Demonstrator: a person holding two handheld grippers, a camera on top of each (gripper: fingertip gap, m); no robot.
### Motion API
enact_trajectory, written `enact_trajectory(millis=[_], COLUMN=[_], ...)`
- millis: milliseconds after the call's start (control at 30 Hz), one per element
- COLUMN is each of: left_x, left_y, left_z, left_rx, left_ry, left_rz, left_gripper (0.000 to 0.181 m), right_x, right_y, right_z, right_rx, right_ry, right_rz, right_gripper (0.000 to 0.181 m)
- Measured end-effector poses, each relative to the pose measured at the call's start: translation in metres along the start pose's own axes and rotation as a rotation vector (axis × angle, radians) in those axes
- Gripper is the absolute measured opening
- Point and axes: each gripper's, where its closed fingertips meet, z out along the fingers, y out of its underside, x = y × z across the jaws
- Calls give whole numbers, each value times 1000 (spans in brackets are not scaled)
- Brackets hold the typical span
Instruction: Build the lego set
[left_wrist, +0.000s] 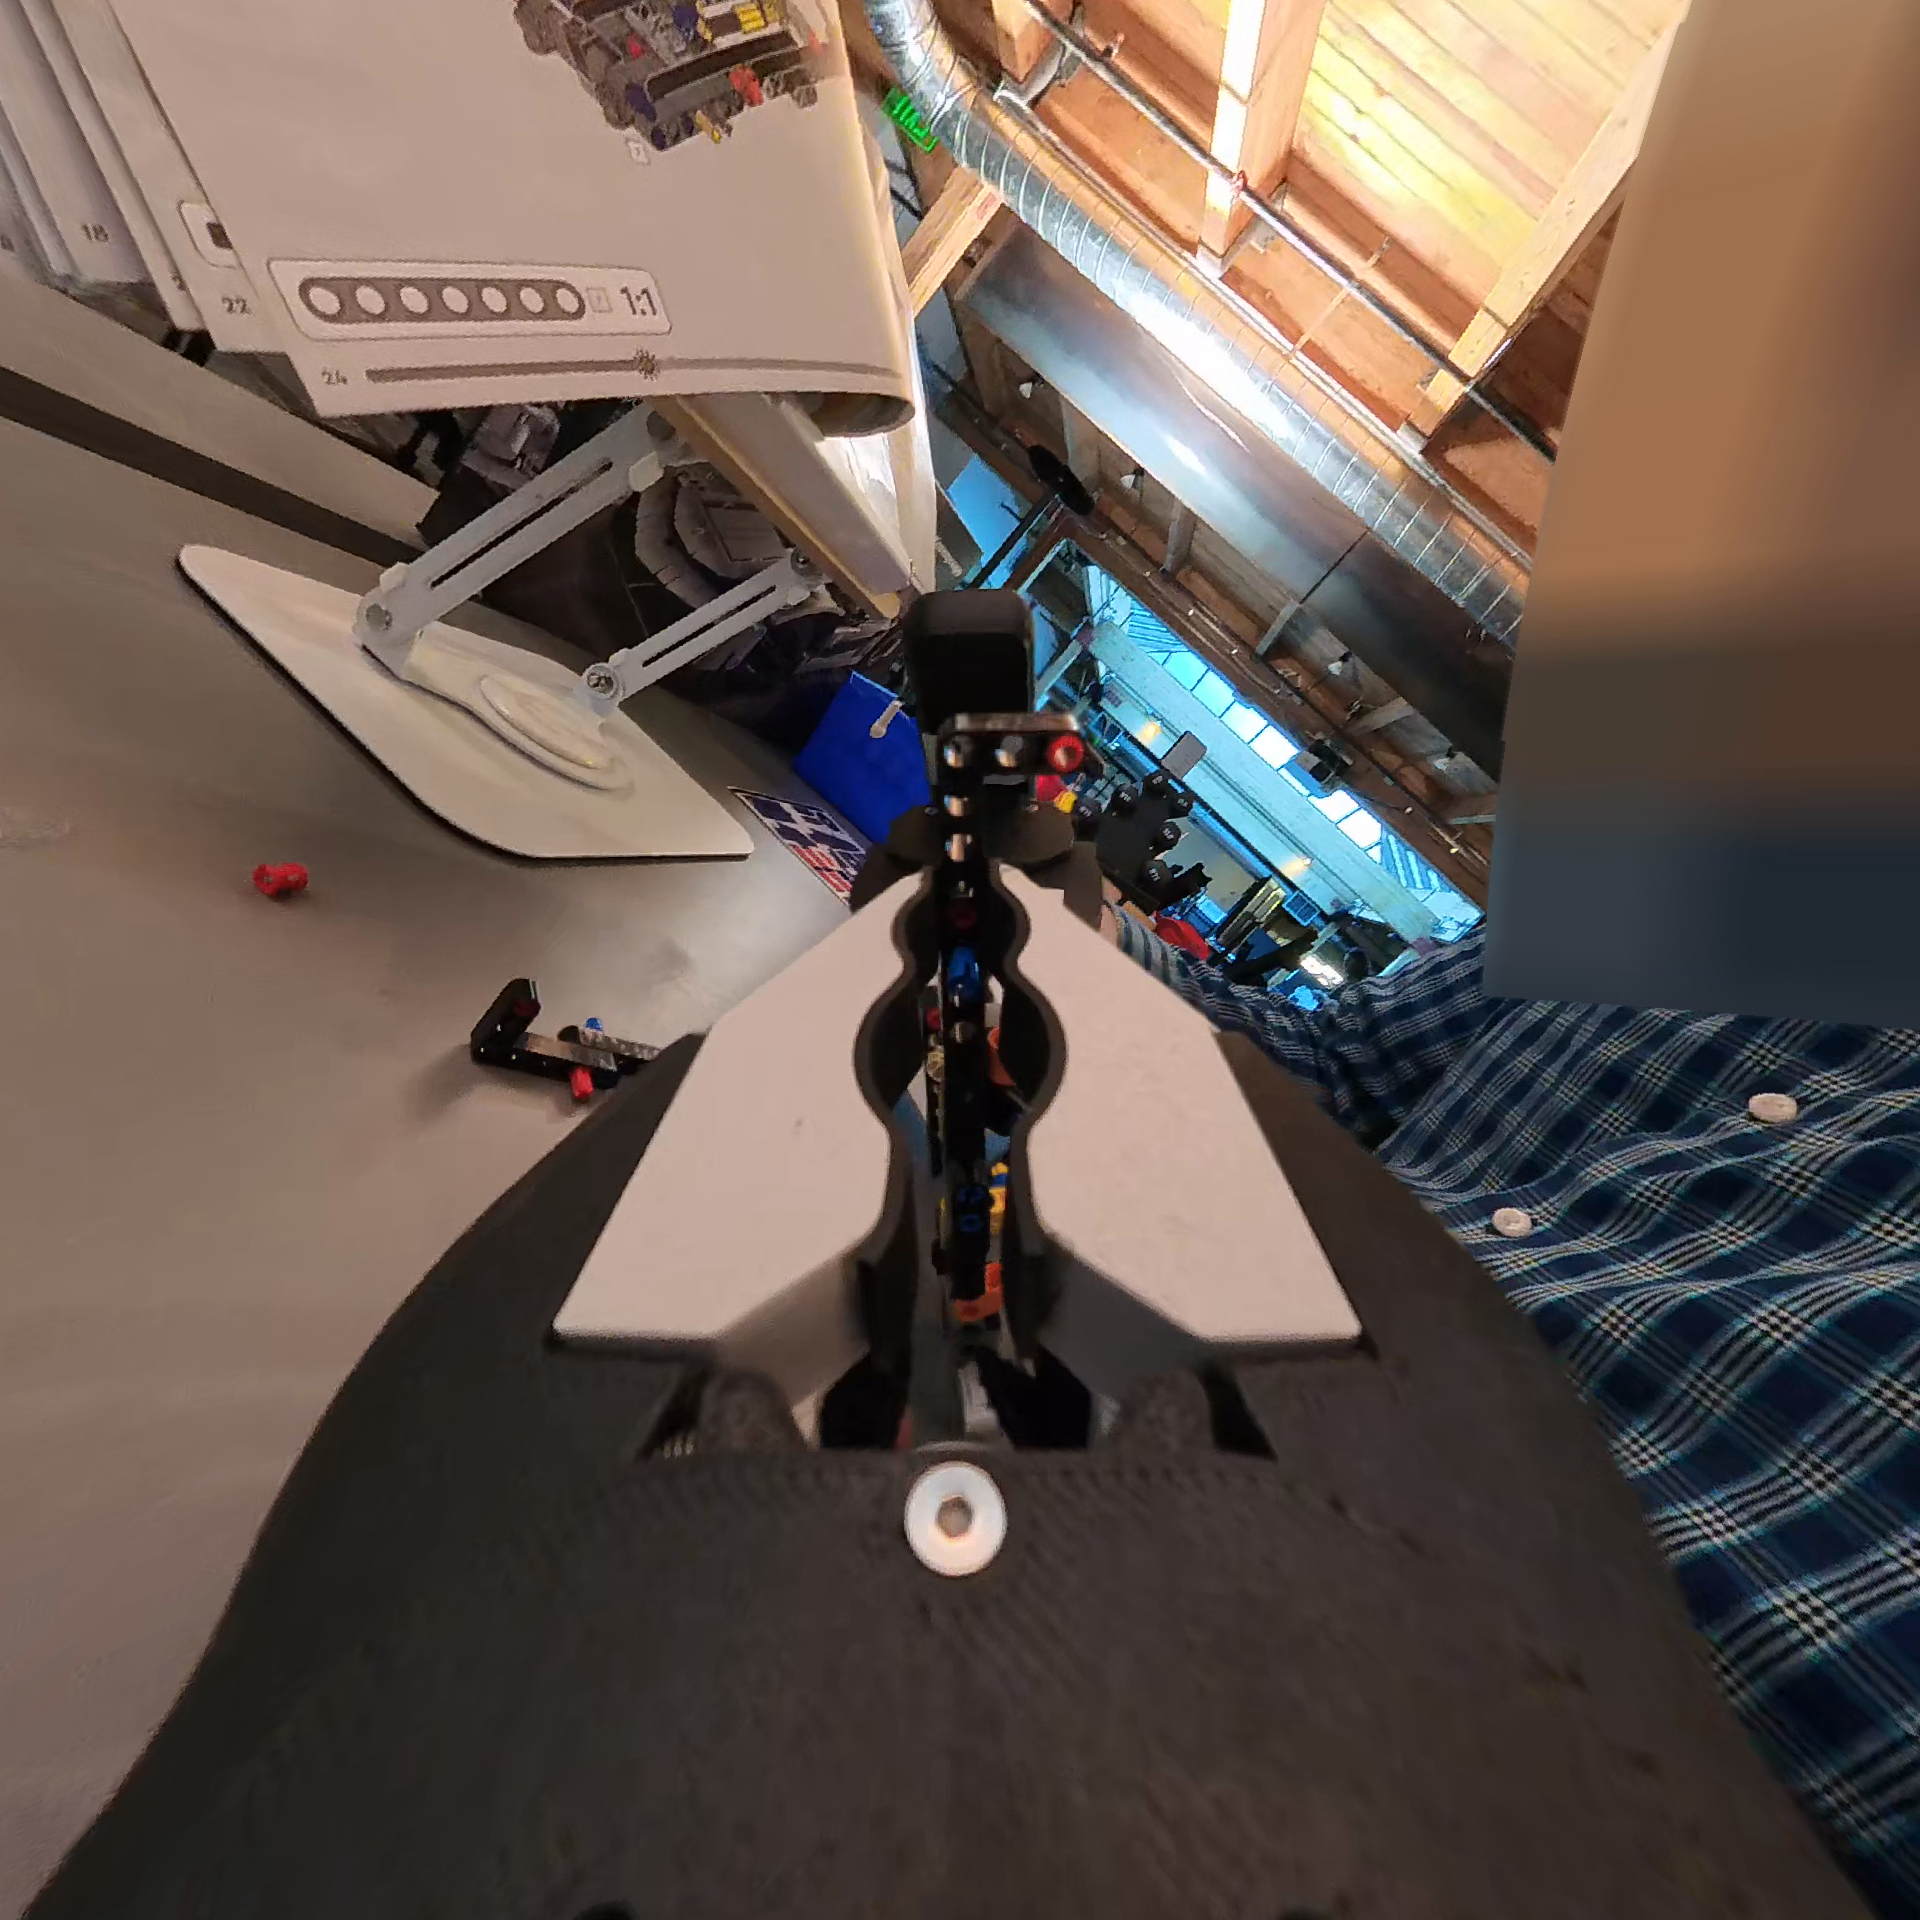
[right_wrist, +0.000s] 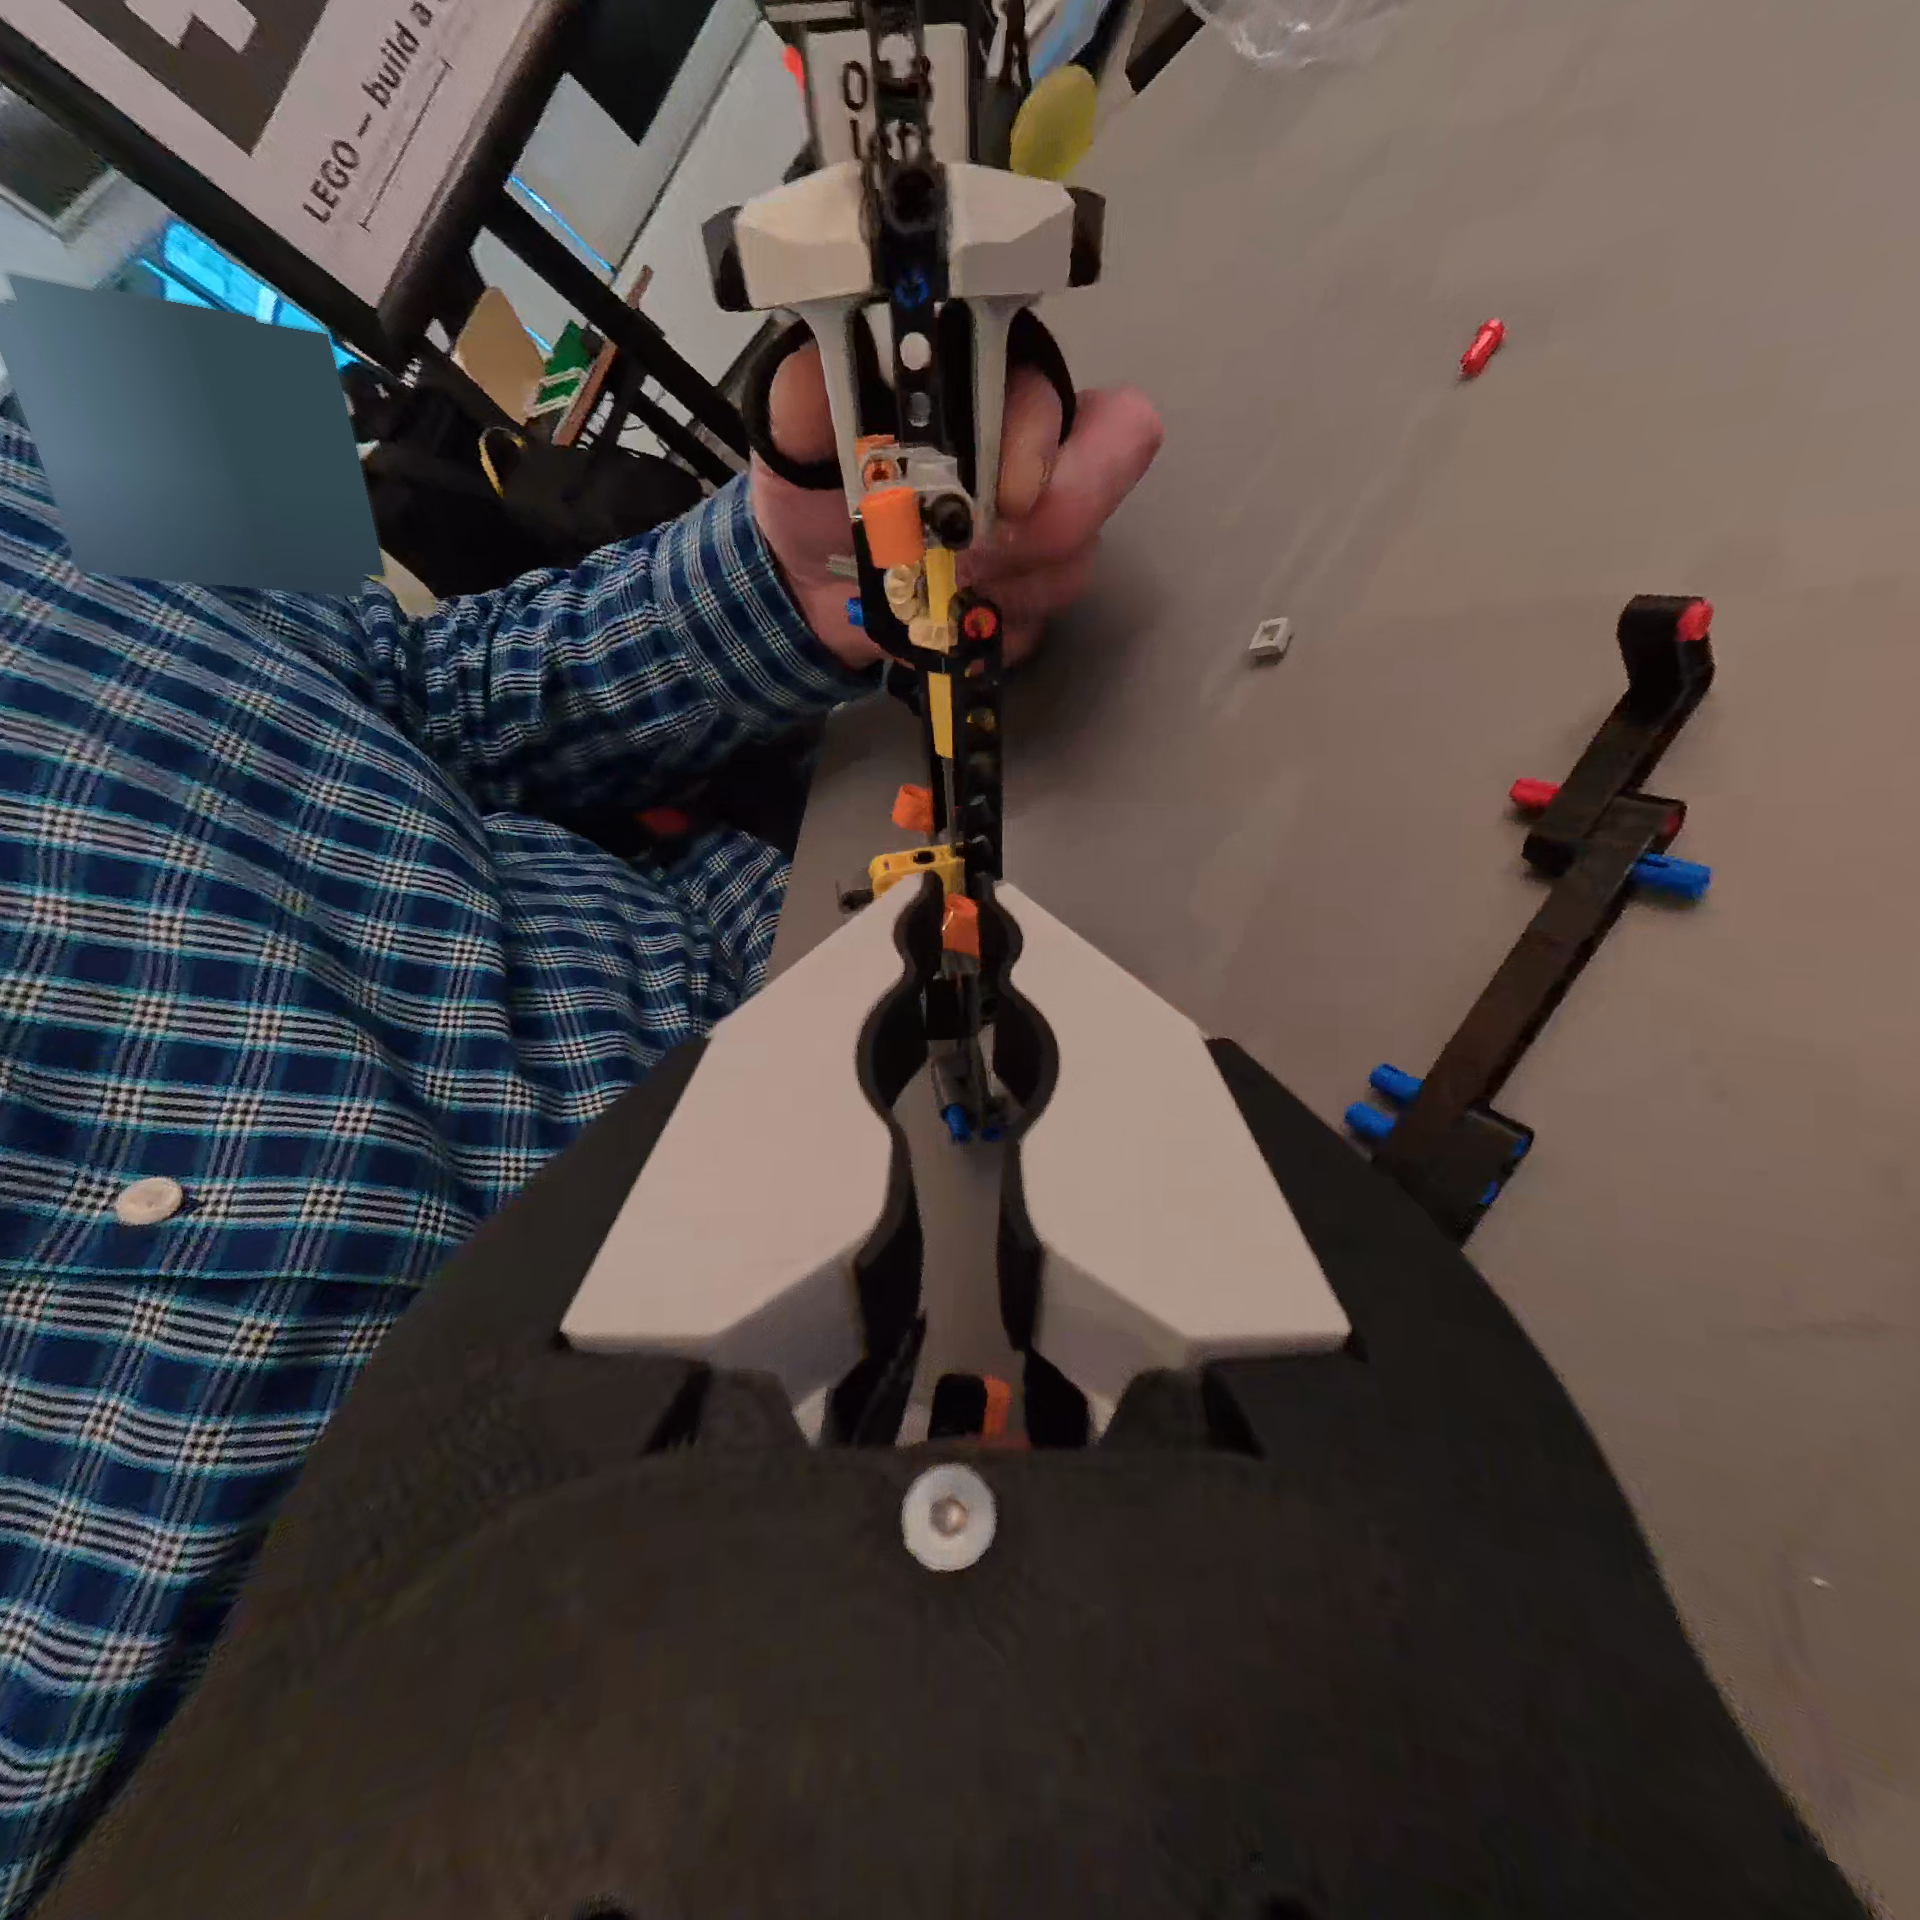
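Lego beam assembly, gripped at both ends: right gripper at 6 o'clock, left gripper at 12 o'clock.

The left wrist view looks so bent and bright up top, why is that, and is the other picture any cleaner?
Left wrist view: the wide lens curves the instruction booklet and the metal duct; daylight glares on the wooden ceiling; the table blurs at the lower edge. Right wrist view: even, softer light; the lego assembly is sharp, the plaid shirt and corners smear.
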Motion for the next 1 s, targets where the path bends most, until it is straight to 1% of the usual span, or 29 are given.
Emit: enact_trajectory(millis=[67, 133, 233, 267, 333, 467, 533, 567, 600, 733, 833, 1000], left_x=[1, -2, 0, 0, 2, 4, 5, 5, 5, 8, 8, 10], left_y=[-2, -3, -3, -3, -5, -4, -3, -5, -7, -7, -8, -9], left_z=[-1, -2, -2, -2, -2, 1, 2, 1, 0, 1, 1, 0], left_rx=[9, 3, -2, -2, 6, 1, 5, 18, 25, 18, 30, 33], left_ry=[10, -13, -3, 1, 14, 29, 36, 35, 37, 52, 57, 54], left_rz=[1, 9, 15, 16, 18, 22, 19, 16, 18, 28, 28, 49], left_gripper=[6, 6, 5, 5, 5, 5, 5, 5, 5, 5, 5, 6], right_x=[2, 2, 0, 0, 10, 2, 1, 0, -1, -3, -2, 3], right_y=[-2, -4, -8, -5, 5, 8, 8, 8, 6, 5, 4, -2], right_z=[1, 0, -8, -10, -11, -5, -1, 0, 0, 2, 2, -1], right_rx=[6, 23, 33, 4, -83, -121, -136, -134, -120, -88, -65, -15], right_ry=[2, -17, 7, 21, 84, 26, 12, -5, -13, -54, -83, -121], right_rz=[39, 33, -101, -149, -227, -310, -328, -322, -316, -259, -178, 14], right_gripper=[3, 4, 23, 27, 27, 25, 21, 13, 12, 11, 10, 4])
